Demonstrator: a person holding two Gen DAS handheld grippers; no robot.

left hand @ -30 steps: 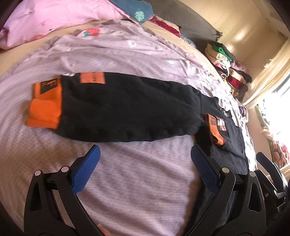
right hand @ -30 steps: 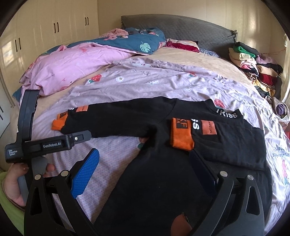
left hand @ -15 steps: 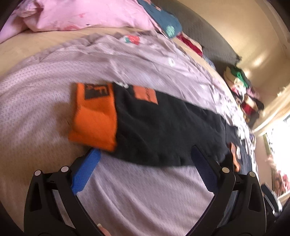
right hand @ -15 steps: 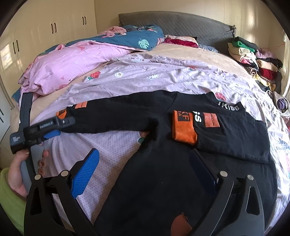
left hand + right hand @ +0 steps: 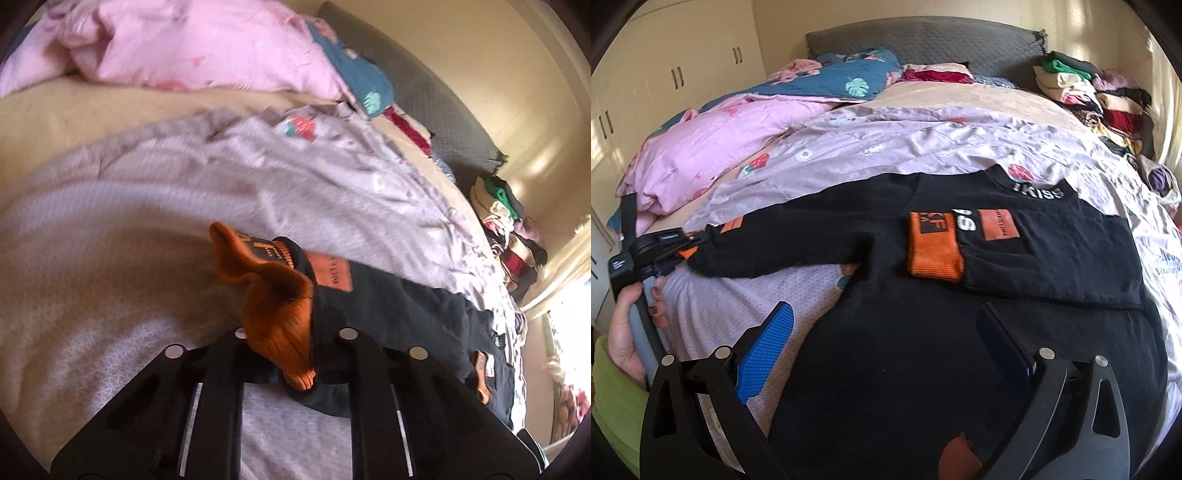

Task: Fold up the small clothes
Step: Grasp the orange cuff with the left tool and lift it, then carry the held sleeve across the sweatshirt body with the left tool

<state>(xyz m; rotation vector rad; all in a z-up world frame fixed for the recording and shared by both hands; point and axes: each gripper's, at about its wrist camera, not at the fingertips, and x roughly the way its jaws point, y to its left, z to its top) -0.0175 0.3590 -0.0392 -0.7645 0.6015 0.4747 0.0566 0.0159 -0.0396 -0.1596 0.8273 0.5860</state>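
Observation:
A small black sweatshirt (image 5: pixel 923 350) with orange cuffs lies flat on the bed. Its right sleeve is folded across the chest, its orange cuff (image 5: pixel 934 247) lying on the body. Its left sleeve (image 5: pixel 798 243) stretches out to the left. My left gripper (image 5: pixel 295 373) is shut on that sleeve's orange cuff (image 5: pixel 273 306), which bunches up between the jaws; the same gripper (image 5: pixel 679 243) shows at the sleeve end in the right wrist view. My right gripper (image 5: pixel 886 343) is open and empty, over the sweatshirt's lower body.
The lilac printed sheet (image 5: pixel 886 136) covers the bed. A pink duvet (image 5: pixel 713 147) and a blue one (image 5: pixel 849 77) lie at the back left. A stack of folded clothes (image 5: pixel 1089 92) stands at the back right by the grey headboard (image 5: pixel 923 40).
My left gripper moved left along the sleeve to the orange cuff and shut on it. My right gripper stayed open and moved slightly forward over the sweatshirt.

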